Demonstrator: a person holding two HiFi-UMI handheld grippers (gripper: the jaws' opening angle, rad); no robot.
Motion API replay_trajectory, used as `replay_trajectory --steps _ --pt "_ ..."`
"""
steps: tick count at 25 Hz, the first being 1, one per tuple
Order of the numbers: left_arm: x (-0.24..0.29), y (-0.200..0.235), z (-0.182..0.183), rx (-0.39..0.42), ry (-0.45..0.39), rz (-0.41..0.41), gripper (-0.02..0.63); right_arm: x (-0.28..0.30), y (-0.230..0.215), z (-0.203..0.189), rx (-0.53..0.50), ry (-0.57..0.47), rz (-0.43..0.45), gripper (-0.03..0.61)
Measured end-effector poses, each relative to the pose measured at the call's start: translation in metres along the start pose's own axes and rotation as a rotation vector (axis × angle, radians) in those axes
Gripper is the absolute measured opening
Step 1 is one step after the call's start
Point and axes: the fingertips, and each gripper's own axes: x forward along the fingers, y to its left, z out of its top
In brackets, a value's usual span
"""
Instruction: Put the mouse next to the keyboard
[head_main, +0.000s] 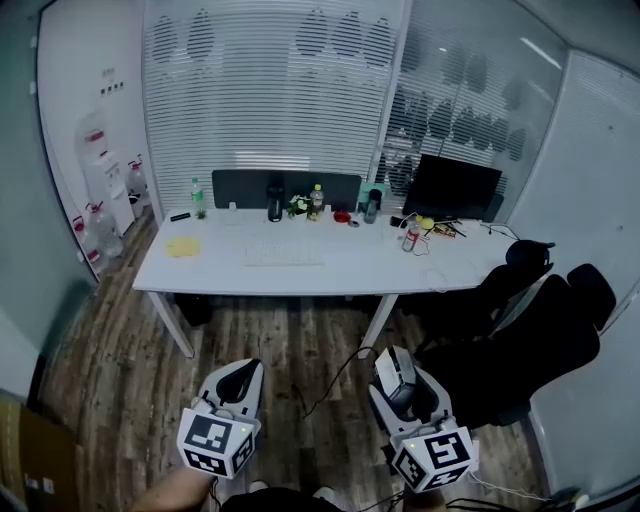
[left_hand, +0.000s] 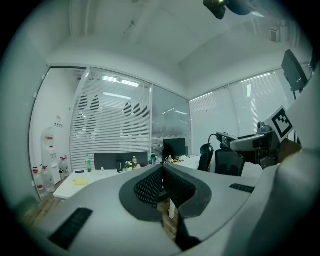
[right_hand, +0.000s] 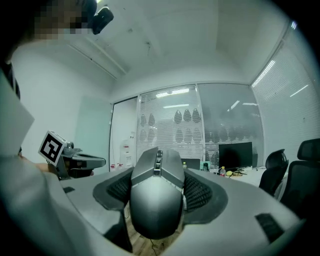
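- Yellow cloth (head_main: 182, 246): flat on the desk (head_main: 340, 278), near its left end.
- Green-capped bottle (head_main: 198, 198): upright at the desk's back edge, left part.
- Left gripper (head_main: 244, 372): held low over the wood floor (head_main: 120, 390), short of the desk's front edge. Jaws brought together, nothing between them.
- Keyboard (head_main: 283, 258): white, lying towards the desk's front edge, about mid-length.
- Right gripper (head_main: 398, 362): over the floor, level with the left one. Jaws spread wide and clamped on the sides of the mouse (right_hand: 156, 200).
- Mouse: grey, buttons up, cable (head_main: 335, 385) hanging to the floor; well apart from the keyboard.
- Monitor (head_main: 450, 187): dark, at the desk's back right corner.
- Office chairs (head_main: 530, 330): black, off the desk's right end.
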Motion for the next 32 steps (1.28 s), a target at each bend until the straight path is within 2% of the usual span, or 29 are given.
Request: replay_trajectory --steps 20,32 --pt "-0.009 0.020 -0.003 0.010 0.001 -0.019 0.028 0.008 0.022 0.004 -0.018 -0.006 -0.013 0.295" --pt "-0.011 0.065 -0.009 0.010 -0.010 -0.047 0.028 0.030 0.052 0.007 -0.021 -0.015 -0.069 0.295"
